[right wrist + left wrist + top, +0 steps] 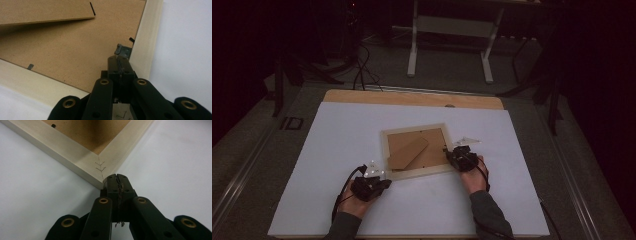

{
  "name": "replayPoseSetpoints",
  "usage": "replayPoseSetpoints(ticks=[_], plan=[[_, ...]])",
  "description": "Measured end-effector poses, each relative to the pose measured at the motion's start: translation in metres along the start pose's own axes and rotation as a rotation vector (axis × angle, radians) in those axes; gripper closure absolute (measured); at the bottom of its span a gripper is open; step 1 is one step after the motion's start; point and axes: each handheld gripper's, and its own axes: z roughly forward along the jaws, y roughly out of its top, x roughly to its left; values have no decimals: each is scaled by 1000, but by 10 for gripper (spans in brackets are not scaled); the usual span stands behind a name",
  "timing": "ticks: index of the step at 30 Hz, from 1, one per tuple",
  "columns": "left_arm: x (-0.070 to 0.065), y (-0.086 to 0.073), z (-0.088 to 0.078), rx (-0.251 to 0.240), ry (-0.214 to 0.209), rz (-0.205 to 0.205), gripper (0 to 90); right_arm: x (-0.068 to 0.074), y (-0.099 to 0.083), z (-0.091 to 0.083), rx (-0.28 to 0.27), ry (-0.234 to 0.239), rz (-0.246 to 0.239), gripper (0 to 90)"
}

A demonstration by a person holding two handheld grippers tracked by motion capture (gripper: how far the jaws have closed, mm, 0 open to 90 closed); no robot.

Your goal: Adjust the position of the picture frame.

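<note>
White sheet (pixel 362 145) flat on tabletop, covers nearly all of it. Wood table edge (pixel 412 98) bare along far side. Beyond table: white stand w/ two legs (pixel 449 30) on grey floor (pixel 447 75). Black cables (pixel 360 70) on floor far left. Bkgd dark, rest too dim to tell.

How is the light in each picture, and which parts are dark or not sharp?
High view: dim overall, the room behind nearly black, the white board the brightest area. Left gripper view: evenly lit, the frame corner sharp, a shadow on its brown backing. Right gripper view: the metal clip sharp, and the stand flap casts a shadow.
</note>
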Motion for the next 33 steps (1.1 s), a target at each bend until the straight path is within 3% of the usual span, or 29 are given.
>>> replayPoseSetpoints(ticks=[7,17,20,23,33], plan=[[1,0,0,-5,5,-1,900,2,-1,-2,11,-11,-15,900],[10,1,-1,-25,18,-26,900,3,-7,-8,14,12,-7,900],[10,2,0,-21,39,-19,900,1,-9,-11,19,44,7,900],[8,3,1,-18,73,-7,900,2,-10,-12,19,46,6,900],[13,3,2,-29,87,-19,900,4,-12,-13,12,51,18,900]])
